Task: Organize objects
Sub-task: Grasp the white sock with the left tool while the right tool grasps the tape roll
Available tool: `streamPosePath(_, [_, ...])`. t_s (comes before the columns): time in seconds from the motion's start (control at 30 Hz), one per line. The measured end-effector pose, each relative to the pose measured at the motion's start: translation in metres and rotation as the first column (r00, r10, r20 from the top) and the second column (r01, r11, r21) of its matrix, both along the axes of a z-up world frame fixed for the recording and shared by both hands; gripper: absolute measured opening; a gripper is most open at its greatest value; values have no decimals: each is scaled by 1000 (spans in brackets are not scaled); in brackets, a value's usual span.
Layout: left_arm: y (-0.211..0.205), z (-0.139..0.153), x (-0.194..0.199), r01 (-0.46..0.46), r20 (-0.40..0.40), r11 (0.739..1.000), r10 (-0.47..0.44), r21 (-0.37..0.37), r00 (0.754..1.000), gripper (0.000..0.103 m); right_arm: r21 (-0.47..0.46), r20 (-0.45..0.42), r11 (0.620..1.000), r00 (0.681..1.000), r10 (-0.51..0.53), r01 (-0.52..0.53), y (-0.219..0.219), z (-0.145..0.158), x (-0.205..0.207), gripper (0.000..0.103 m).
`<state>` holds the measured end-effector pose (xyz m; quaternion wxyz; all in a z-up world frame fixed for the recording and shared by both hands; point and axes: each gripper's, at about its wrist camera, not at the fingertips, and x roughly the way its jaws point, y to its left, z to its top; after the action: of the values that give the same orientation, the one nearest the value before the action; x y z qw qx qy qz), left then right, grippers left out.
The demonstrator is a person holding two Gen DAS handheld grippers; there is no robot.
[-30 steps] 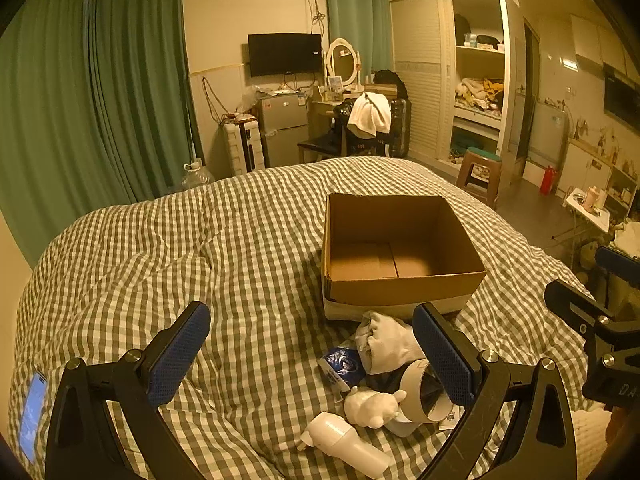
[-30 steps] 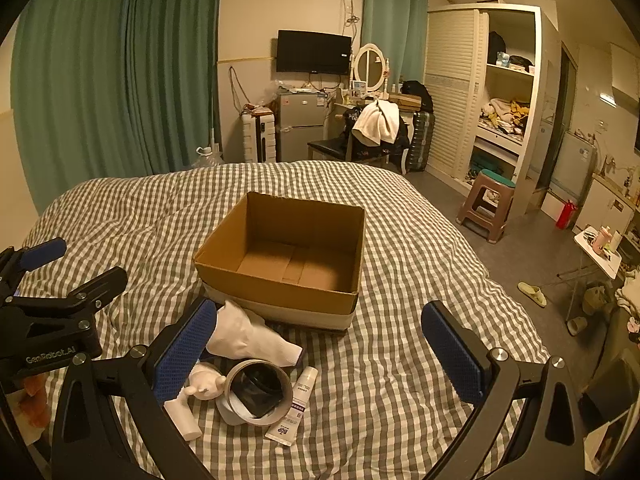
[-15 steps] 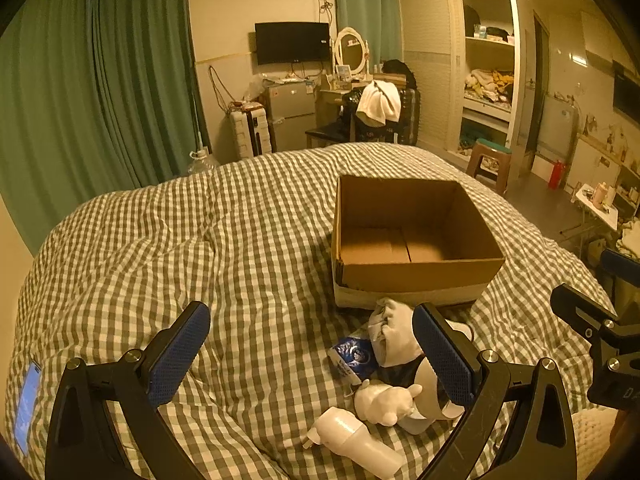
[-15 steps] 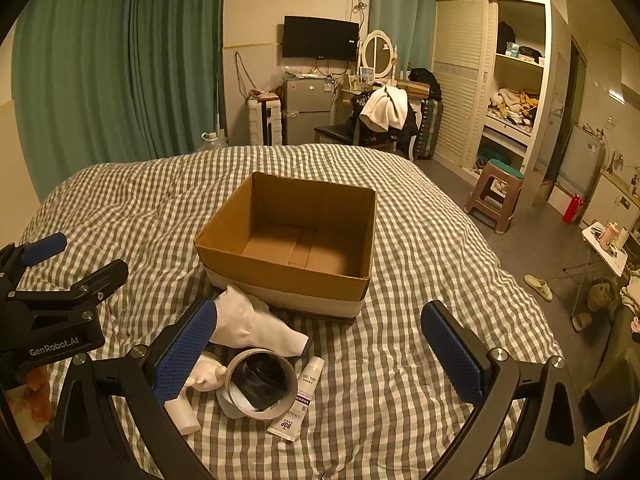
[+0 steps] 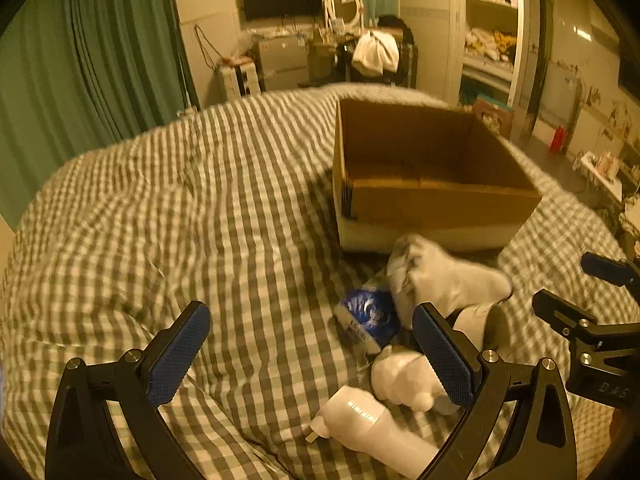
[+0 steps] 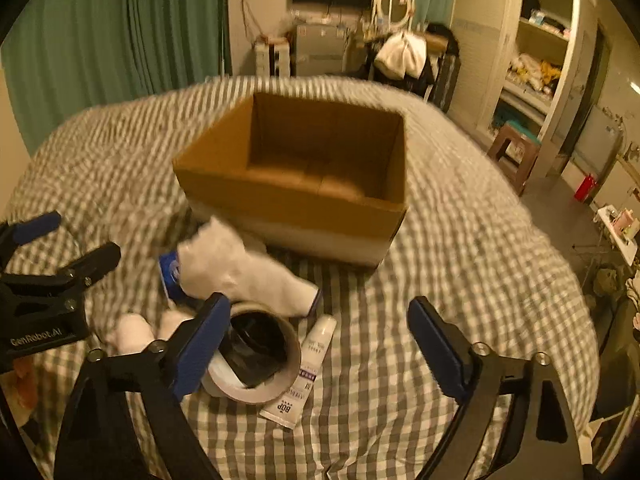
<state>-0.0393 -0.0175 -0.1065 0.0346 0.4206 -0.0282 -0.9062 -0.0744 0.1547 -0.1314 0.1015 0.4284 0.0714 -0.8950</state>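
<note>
At the bottom of both views we hold our grippers with the blue pads spread wide and nothing between them: the left gripper hangs over the checked bedspread, the right gripper just above the pile. Lower centre in the right view, the tape roll lies partly behind our left pad, with the white tube touching its right side. Above them a white sock drapes across the heap, a blue packet tucked against it. In the lower middle of the left view sit a small white plush and a white spray bottle on its side. Further up, centre frame, the cardboard box stands open just beyond the pile, and its floor shows nothing inside. We judge the task barely begun: every item remains on the bed, none is gripped, and all must yet go into the box
</note>
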Motion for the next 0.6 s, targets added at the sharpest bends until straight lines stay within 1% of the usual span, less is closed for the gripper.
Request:
streamPosePath(0.1, [0,-16,-6,11,47,1000,-12,18,999,103,6,62,1000,998,13,-13,-2,-23,-8,78])
streamPosePath(0.17, [1,-23,-8,19,60,1000,-20,17,998,103,9,97,1000,995,22,-23,-3,-37,-11,70])
streamPosePath(0.27, [5,-29,-12,36,69,999,-38,21,997,103,-10,136,999,990,34,-33,-1,-55,-17,54])
streamPosePath(0.33, [7,-32,-15,50,72,998,-52,34,996,103,-18,154,999,987,40,-37,-1,-65,-21,47])
streamPosePath(0.43, [12,-34,-21,68,77,996,-72,58,994,103,-28,174,999,984,44,-40,1,-79,-26,43])
streamPosePath(0.5, [16,-32,-25,85,70,994,-90,72,993,103,-41,186,998,981,46,-39,3,-85,-28,33])
streamPosePath(0.57, [23,-31,-29,107,57,991,-112,78,992,103,-89,200,995,977,67,-50,5,-88,-28,18])
streamPosePath(0.6, [26,-30,-30,117,51,990,-121,78,991,103,-104,200,993,977,79,-59,4,-89,-27,14])
